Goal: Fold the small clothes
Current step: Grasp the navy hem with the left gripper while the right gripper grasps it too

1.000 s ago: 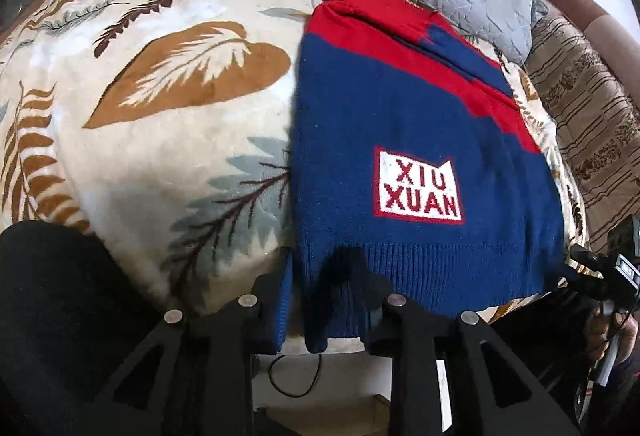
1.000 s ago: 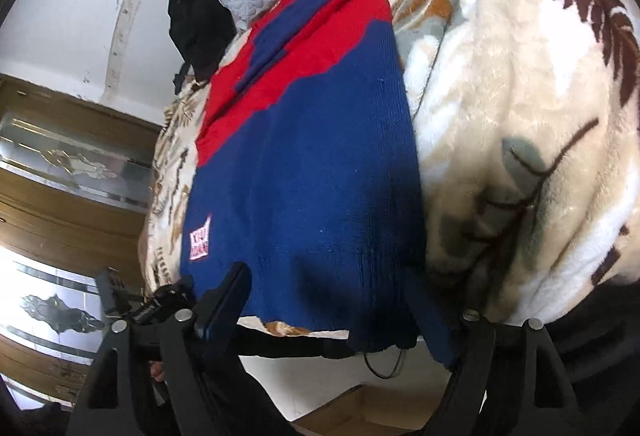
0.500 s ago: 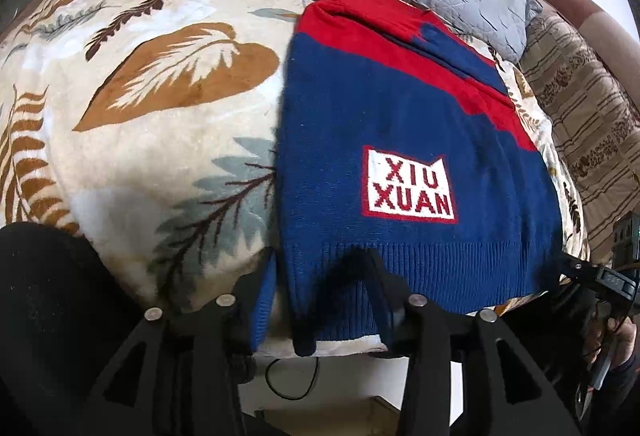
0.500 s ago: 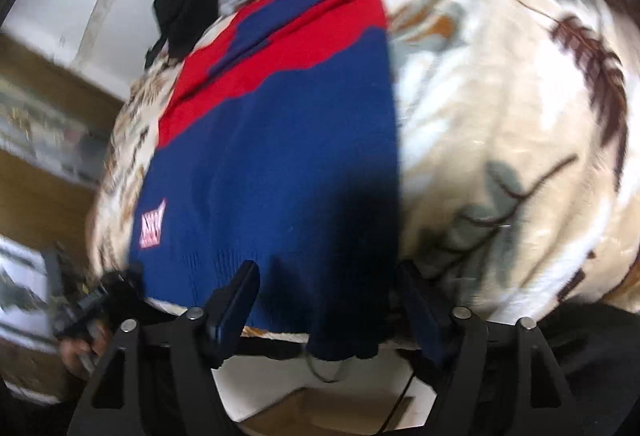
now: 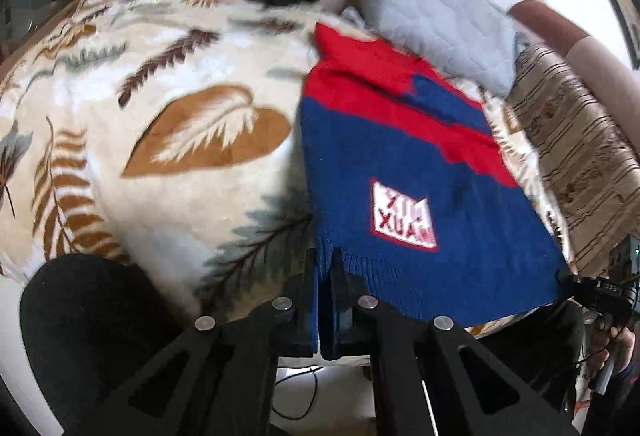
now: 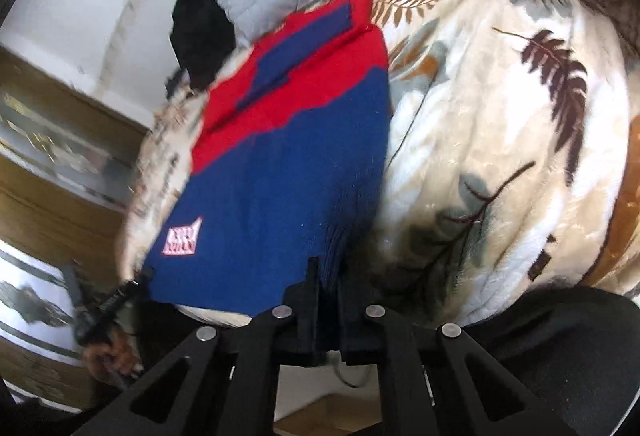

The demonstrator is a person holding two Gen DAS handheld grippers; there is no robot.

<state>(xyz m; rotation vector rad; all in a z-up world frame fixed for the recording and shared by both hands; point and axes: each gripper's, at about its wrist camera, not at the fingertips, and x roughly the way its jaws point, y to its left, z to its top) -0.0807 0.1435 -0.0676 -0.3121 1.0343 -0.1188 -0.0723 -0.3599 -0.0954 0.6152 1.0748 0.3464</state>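
I have the left gripper (image 5: 325, 268) pinched onto the ribbed hem at one bottom corner of the sweater (image 5: 420, 172), and the right gripper (image 6: 329, 272) pressed together on the hem at the opposite corner. Holding both corners lets me lift the bottom edge evenly, so the knit should not skew when I carry it toward the red collar end. The sweater lies flat on the leaf-print blanket (image 5: 168, 140) covering the bed, its white patch (image 5: 404, 216) facing up, collar toward the grey pillow (image 5: 436, 16). I judge the fold is just beginning.
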